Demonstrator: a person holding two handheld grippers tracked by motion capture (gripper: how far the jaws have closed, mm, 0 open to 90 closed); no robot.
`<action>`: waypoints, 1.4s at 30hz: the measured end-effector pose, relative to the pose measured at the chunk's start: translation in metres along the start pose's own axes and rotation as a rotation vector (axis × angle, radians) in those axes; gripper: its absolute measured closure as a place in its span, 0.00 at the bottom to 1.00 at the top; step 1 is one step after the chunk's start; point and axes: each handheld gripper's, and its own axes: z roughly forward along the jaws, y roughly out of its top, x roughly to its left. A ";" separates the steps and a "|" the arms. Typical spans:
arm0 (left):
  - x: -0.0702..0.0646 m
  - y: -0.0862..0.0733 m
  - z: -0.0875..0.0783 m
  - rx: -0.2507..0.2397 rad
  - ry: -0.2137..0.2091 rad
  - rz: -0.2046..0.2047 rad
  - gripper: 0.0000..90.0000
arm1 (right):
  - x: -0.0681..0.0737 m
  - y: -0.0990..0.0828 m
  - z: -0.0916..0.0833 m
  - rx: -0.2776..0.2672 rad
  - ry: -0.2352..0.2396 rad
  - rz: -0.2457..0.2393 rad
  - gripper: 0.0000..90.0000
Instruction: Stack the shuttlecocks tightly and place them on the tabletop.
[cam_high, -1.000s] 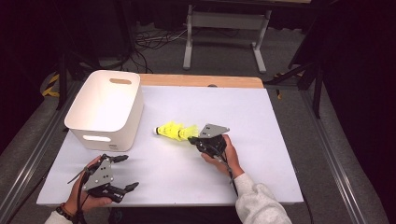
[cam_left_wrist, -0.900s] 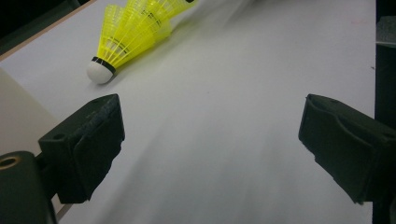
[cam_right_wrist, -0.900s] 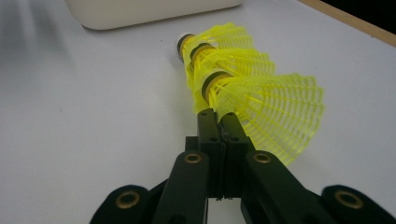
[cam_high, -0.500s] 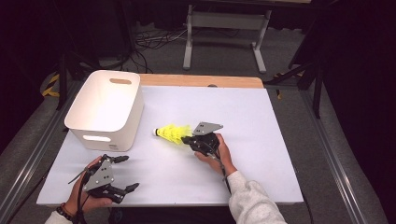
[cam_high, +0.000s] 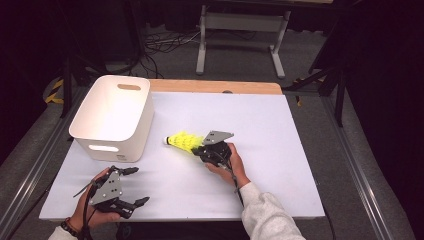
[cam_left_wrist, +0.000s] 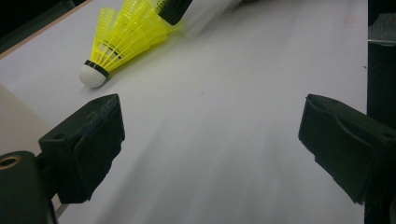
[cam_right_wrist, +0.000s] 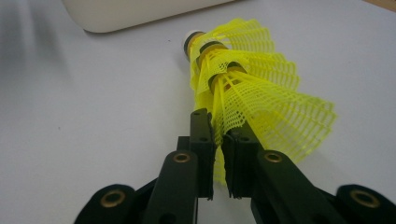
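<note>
Several nested yellow shuttlecocks pinched by our right gripper, bin waiting at the far left.

We start from the white table (cam_high: 280, 150), where the white bin (cam_high: 112, 117) stands open-topped at the far left; the stack of shuttlecocks (cam_high: 182, 141) lies just right of it, cork end toward the bin. Our right gripper (cam_right_wrist: 218, 154) has its jaws nearly together on the thin mesh skirt, having just eased a touch apart, so we judge the hold light: we lift slowly, keep the stack level, and carry it left over the rim. Our left gripper (cam_left_wrist: 210, 154) rests near us, jaws wide, holding nothing.
</note>
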 end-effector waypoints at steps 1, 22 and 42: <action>0.000 0.000 0.000 0.000 0.000 0.000 0.09 | 0.000 0.000 0.000 0.001 0.000 0.003 0.92; 0.001 -0.001 -0.001 0.000 0.004 -0.005 0.09 | 0.011 0.010 -0.023 -0.006 -0.101 -0.072 0.61; 0.001 0.000 -0.001 0.000 0.006 -0.003 0.09 | 0.011 0.021 -0.081 -0.137 -0.189 -0.120 0.44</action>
